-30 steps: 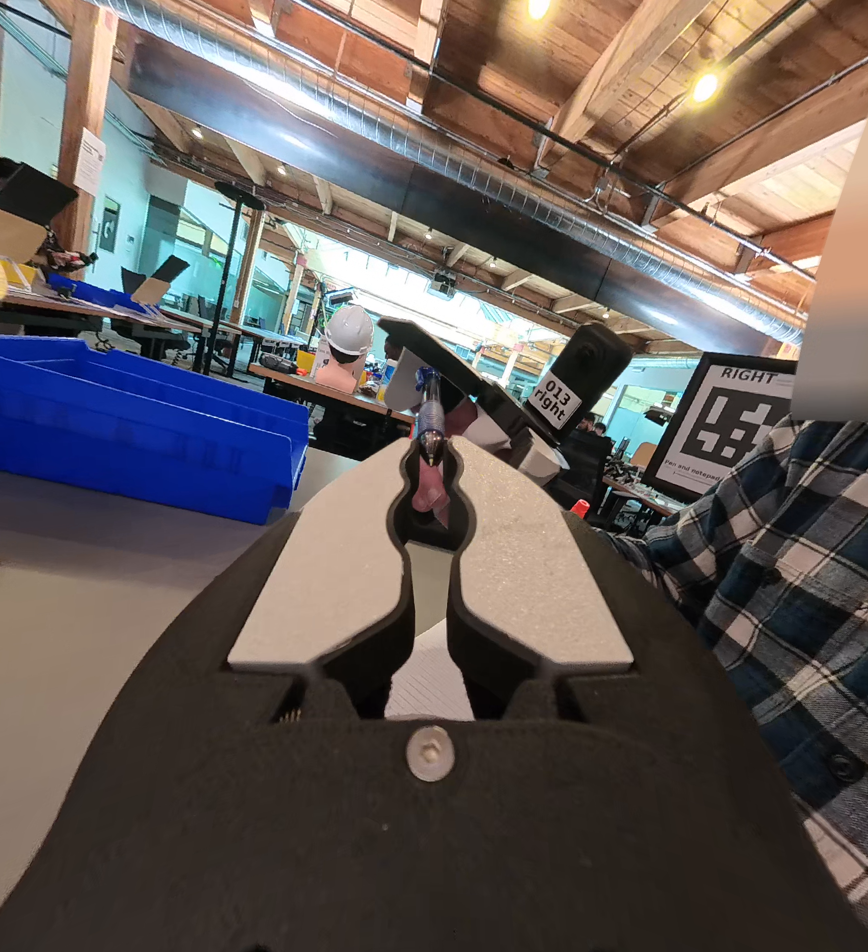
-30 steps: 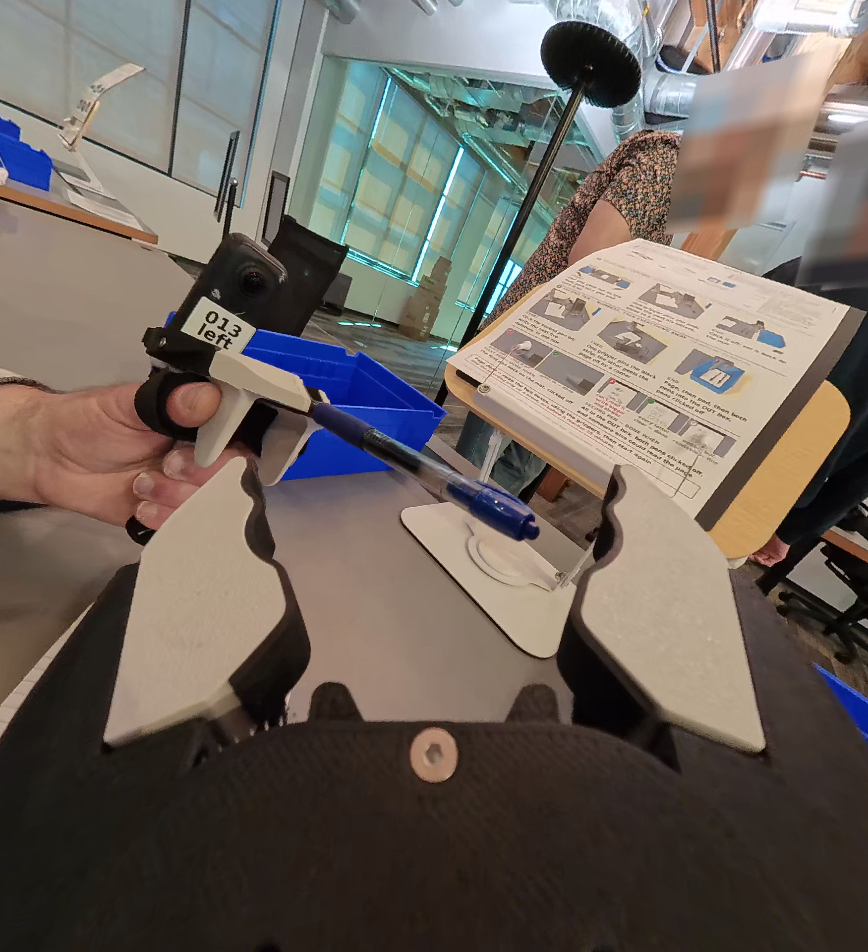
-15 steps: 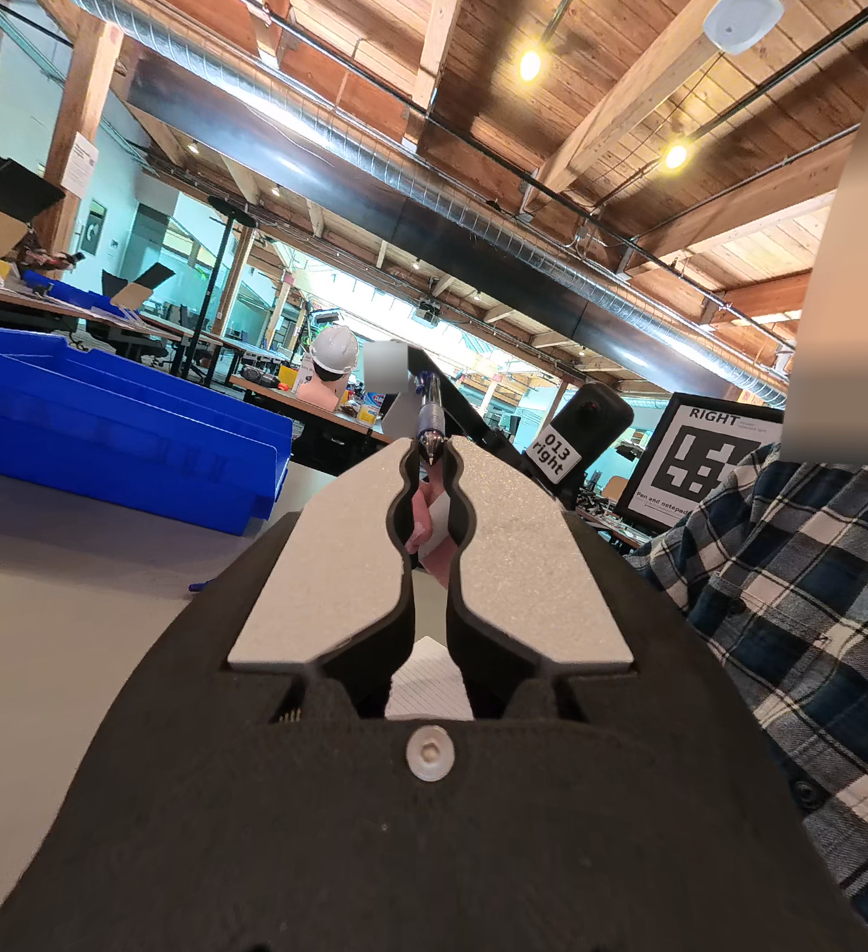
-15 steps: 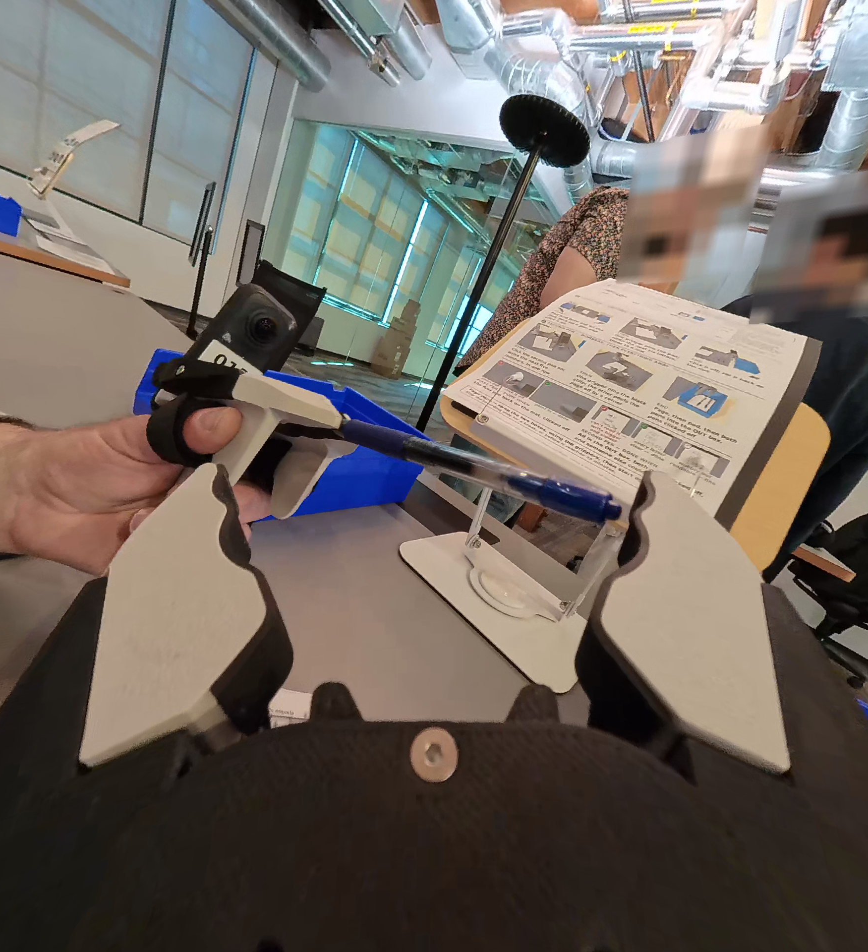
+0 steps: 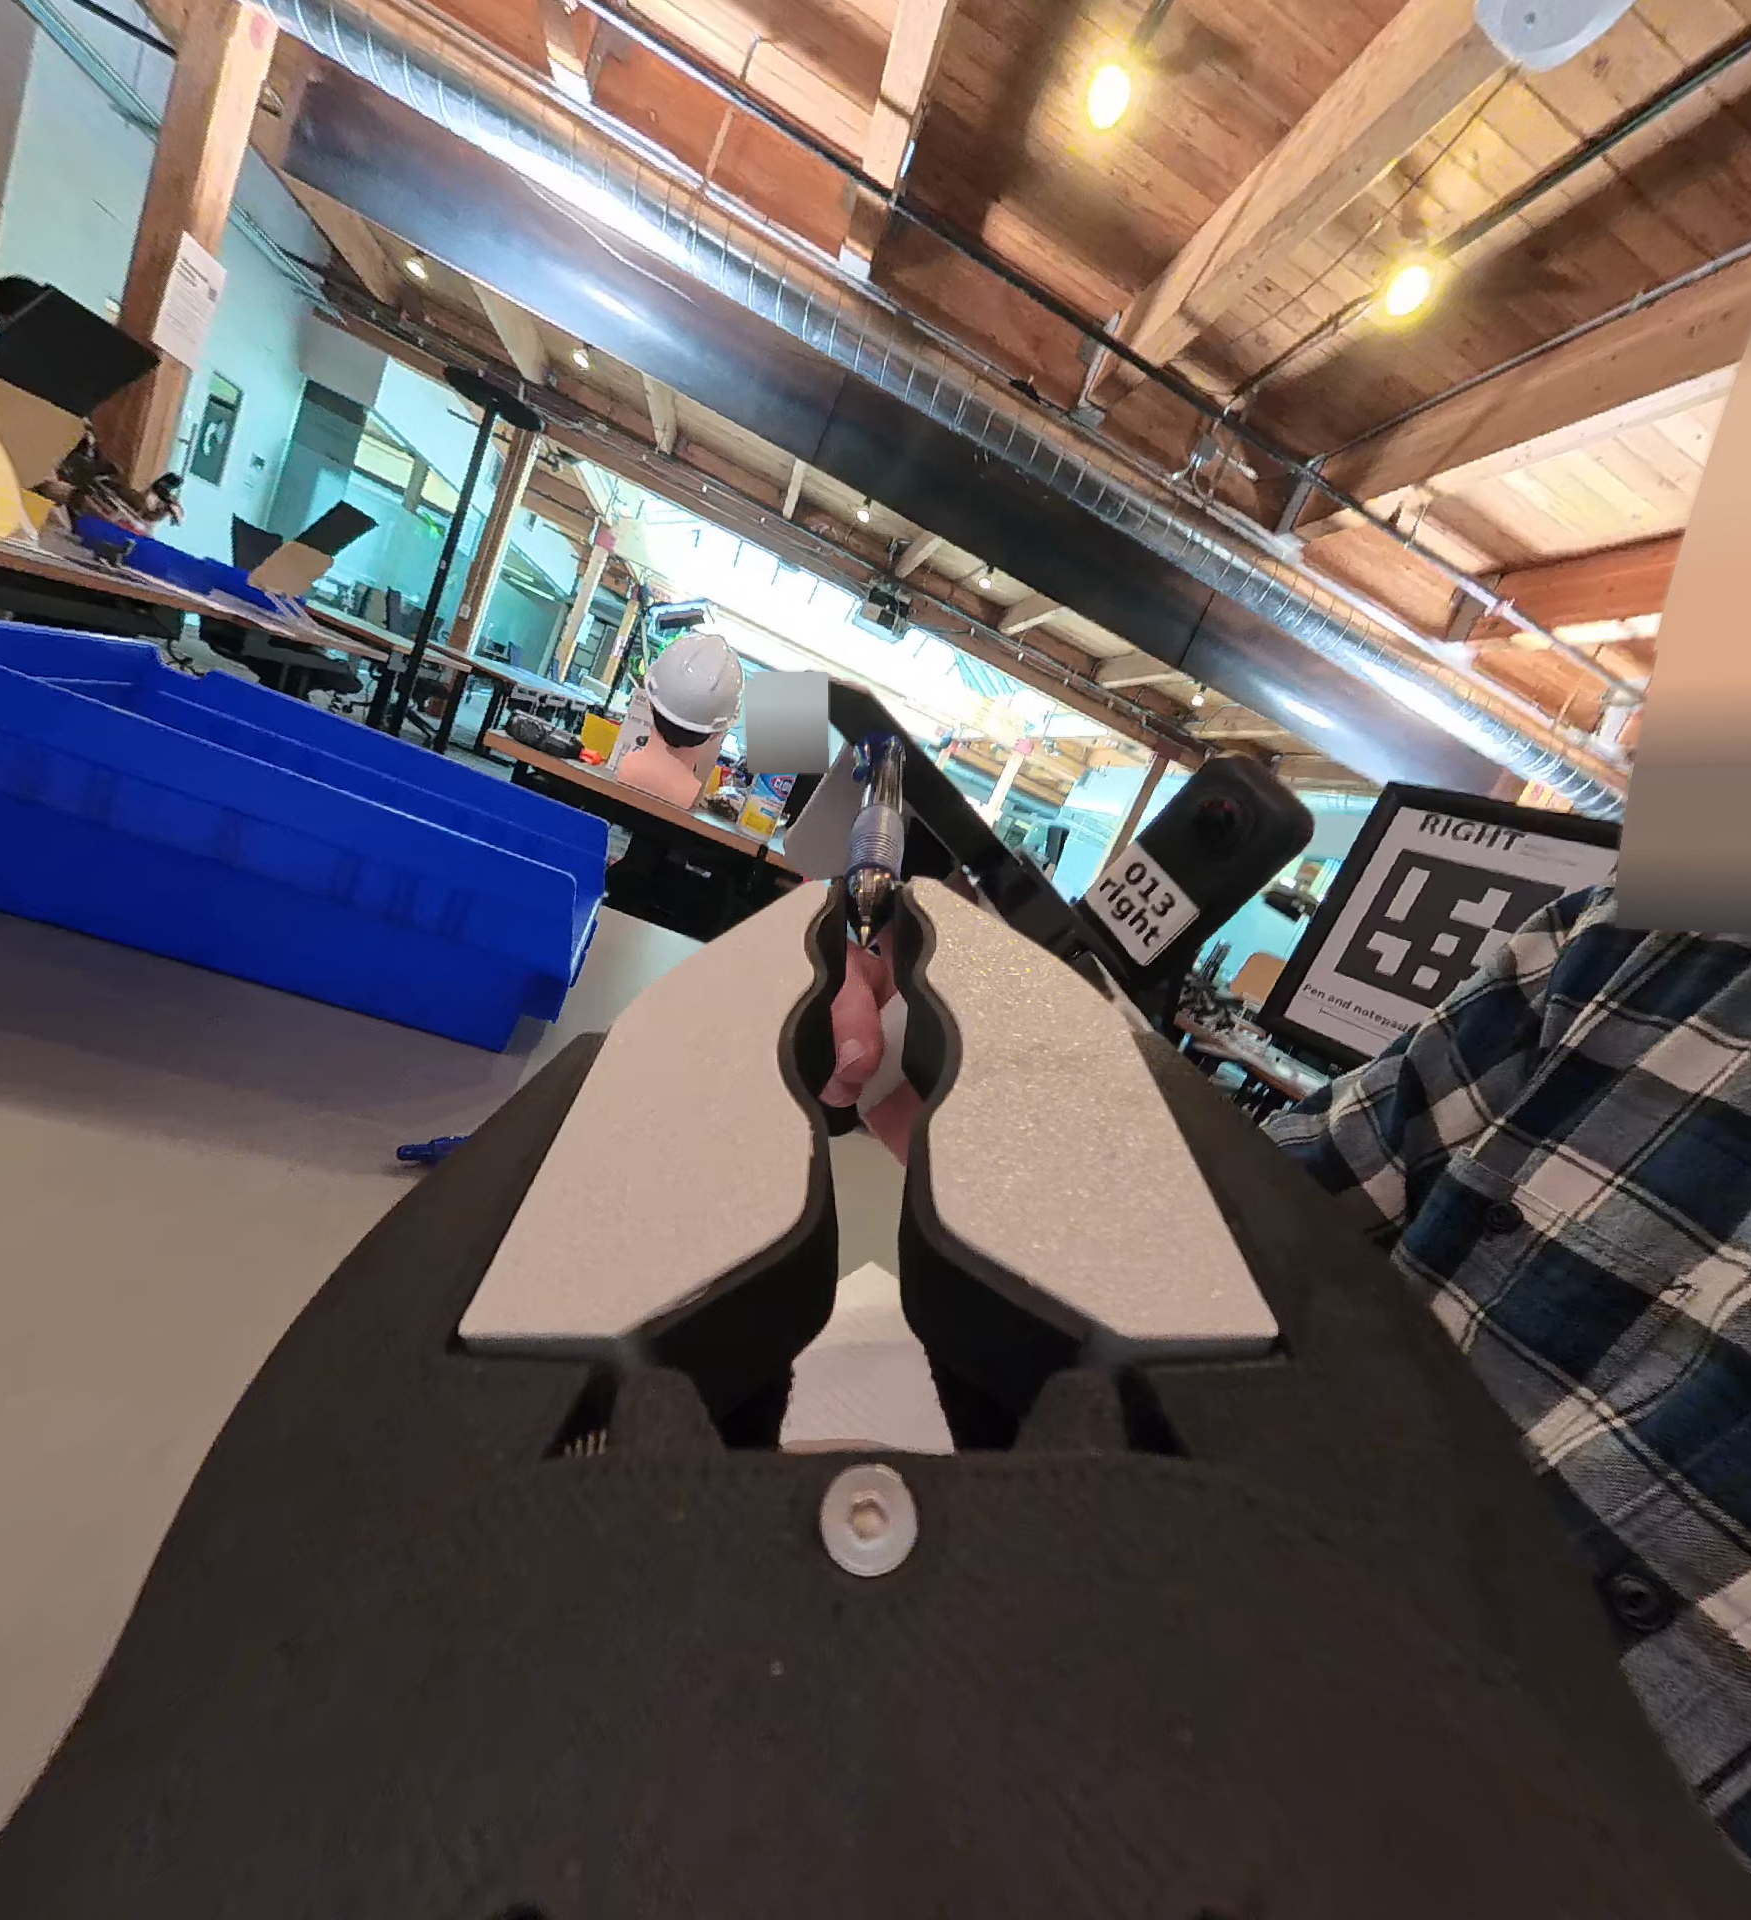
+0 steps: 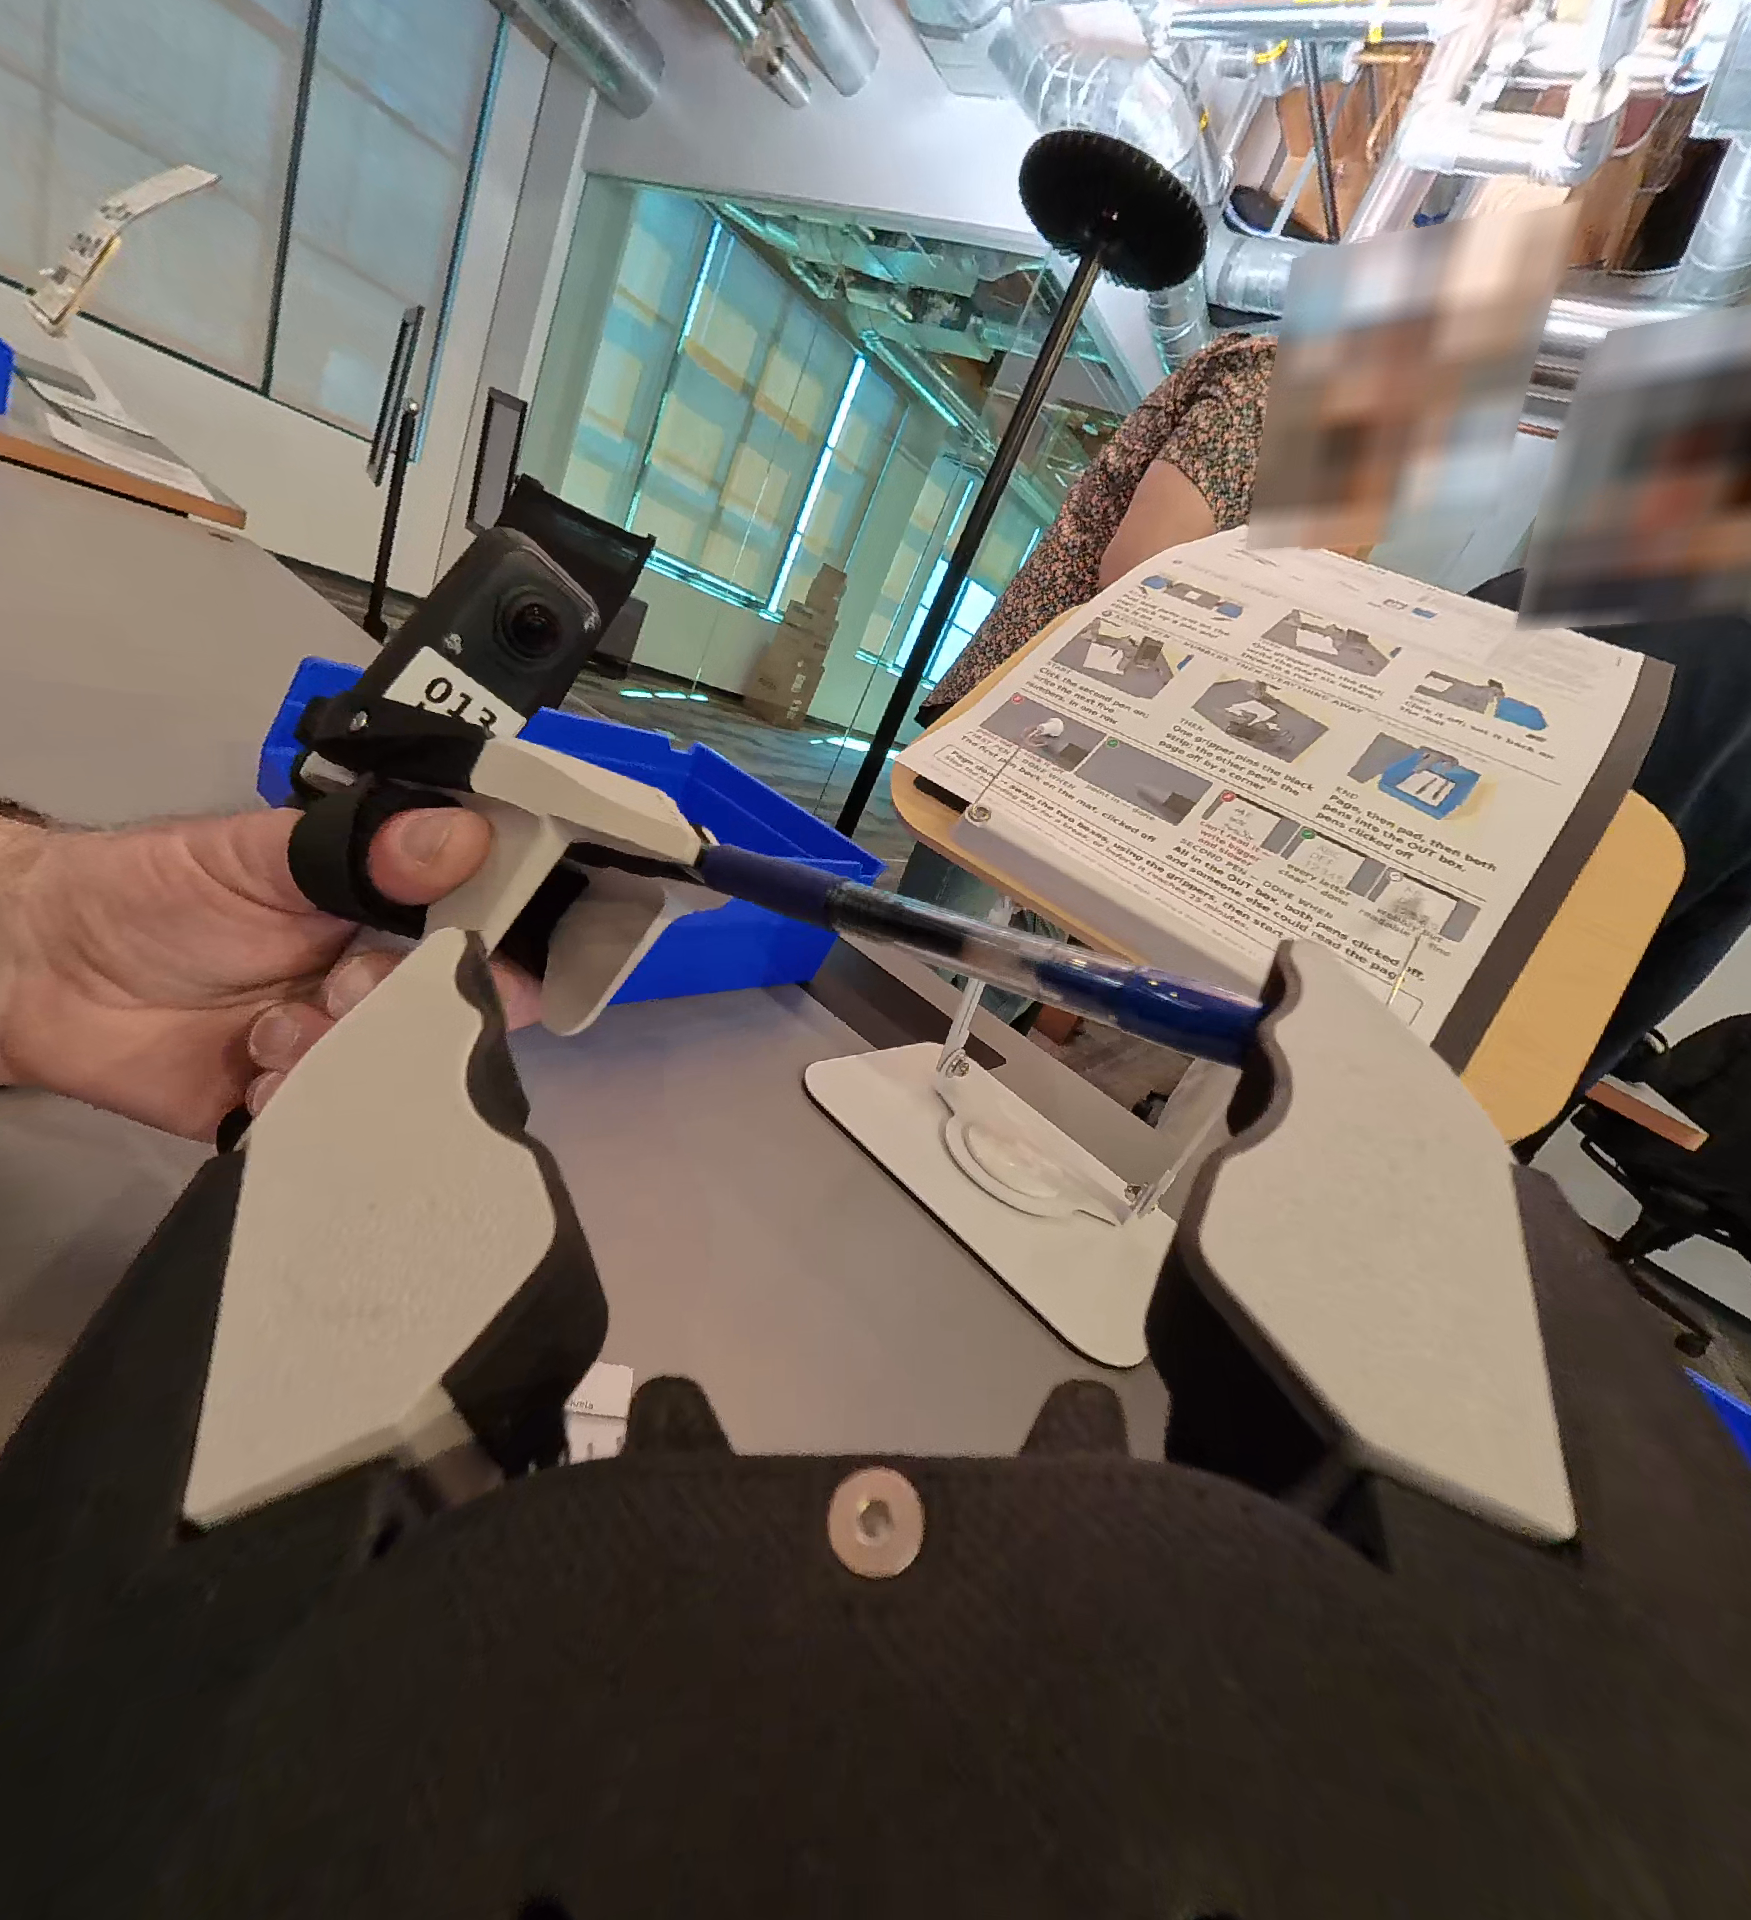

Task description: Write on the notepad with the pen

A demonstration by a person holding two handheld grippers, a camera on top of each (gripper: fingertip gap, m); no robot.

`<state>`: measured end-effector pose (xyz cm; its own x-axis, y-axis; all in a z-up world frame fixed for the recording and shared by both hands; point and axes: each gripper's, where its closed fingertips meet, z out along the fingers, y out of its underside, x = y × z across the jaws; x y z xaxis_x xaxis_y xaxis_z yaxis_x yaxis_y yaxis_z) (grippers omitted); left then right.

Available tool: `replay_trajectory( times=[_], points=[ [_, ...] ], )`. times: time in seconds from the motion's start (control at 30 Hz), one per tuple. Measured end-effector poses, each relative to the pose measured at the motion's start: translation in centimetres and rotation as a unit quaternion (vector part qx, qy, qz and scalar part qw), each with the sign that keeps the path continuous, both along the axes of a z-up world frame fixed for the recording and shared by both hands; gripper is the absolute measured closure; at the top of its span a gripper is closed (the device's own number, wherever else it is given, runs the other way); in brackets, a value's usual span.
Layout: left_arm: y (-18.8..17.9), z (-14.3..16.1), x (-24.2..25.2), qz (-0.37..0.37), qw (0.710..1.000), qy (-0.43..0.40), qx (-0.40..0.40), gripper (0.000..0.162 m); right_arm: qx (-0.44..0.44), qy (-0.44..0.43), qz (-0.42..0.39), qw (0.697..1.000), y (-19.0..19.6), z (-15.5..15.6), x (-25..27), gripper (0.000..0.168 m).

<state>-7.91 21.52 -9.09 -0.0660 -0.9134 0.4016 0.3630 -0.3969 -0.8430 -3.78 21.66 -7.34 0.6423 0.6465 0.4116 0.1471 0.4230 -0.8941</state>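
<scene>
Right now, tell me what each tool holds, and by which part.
The left tool clamps the blue pen at its grip end, near the tip. The right tool is open, holding nothing; the pen's rear end meets one finger.

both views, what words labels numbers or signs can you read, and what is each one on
I do not copy out writing; these things bear it:
White sticker, left wrist view: short, legible.
Black-and-white marker board: heading legible, bottom line small.
Half-hidden sticker, right wrist view: partly covered.
Instruction sheet: picture captions, mostly small.
Small white tag: too small to read.
</scene>
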Motion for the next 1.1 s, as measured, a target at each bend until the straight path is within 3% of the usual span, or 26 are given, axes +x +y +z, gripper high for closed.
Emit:
replay_trajectory(
  times=[0.07, 0.17, 0.27, 0.37, 0.43, 0.53, 0.83, 0.9, 1.1],
  points=[
    [0.2, 0.1, -0.2, 0.001, 1.0, -0.004, -0.004, 0.154, 0.0, -0.006, -0.004, 1.0, 0.2, -0.1, 0.2, 0.041],
    [-0.2, 0.4, 0.0, 0.006, 1.0, -0.004, 0.014, 0.154, 0.011, 0.026, -0.013, 1.0, 0.3, 0.7, 0.9, 0.03],
    [-0.4, 0.9, -0.4, -0.002, 1.0, -0.022, 0.017, 0.154, -0.012, 0.039, 0.0, 0.999, 0.3, 0.5, 1.3, 0.038],
    [-0.4, 1.3, -0.8, -0.012, 0.999, -0.04, 0.013, 0.154, -0.094, 0.087, 0.057, 0.99, 0.5, -0.2, 1.3, 0.053],
    [-0.5, 1.3, -0.8, -0.021, 0.999, -0.046, 0.008, 0.154, -0.132, 0.116, 0.128, 0.976, -0.5, -0.2, 0.8, 0.083],
    [-1.4, 1.5, -0.4, -0.046, 0.998, -0.05, 0.016, 0.154, -0.166, 0.159, 0.191, 0.954, -1.4, 0.6, 0.4, 0.114],
    [-3.1, 1.1, 1.0, -0.09, 0.995, -0.033, 0.028, 0.154, -0.169, 0.19, 0.261, 0.932, -3.7, 1.7, -1.7, 0.142],
    [-3.7, 1.1, 1.3, -0.104, 0.994, -0.029, 0.035, 0.153, -0.165, 0.197, 0.26, 0.931, -3.8, 1.9, -1.5, 0.156],
    [-4.2, 0.6, 2.1, -0.109, 0.993, -0.005, 0.043, 0.154, -0.177, 0.178, 0.26, 0.932, -3.8, 2.1, -1.1, 0.158]
  ],
)
